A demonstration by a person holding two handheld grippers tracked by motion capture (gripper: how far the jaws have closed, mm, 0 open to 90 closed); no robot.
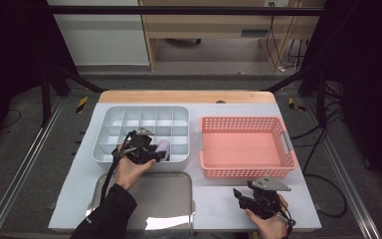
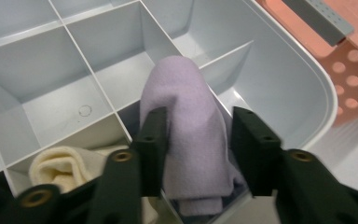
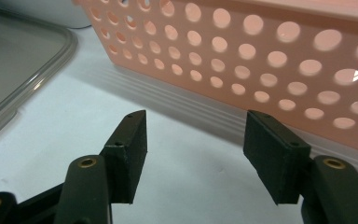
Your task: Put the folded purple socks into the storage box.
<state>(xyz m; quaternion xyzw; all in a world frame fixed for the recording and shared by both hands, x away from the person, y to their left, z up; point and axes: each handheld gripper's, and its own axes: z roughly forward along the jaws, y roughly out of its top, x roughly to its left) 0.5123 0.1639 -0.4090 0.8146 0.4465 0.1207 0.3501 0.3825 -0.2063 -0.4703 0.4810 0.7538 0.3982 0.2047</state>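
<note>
Trouble starts with the grey divided tray: its partition walls are thin, and the lilac rolled cloth sits half in a near-right compartment, draped over a divider. The left gripper brackets it, jaws spread, right pad clear, so the roll may spring out. The right gripper rests open by the pink basket.

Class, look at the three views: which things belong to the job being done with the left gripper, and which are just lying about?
In the job:
- left gripper
- lilac rolled cloth, standing between its fingers
- grey divided organiser tray
- cream rolled cloth, in the neighbouring compartment

Lying about:
- pink perforated basket, empty
- metal tray
- right gripper, open above the table
</note>
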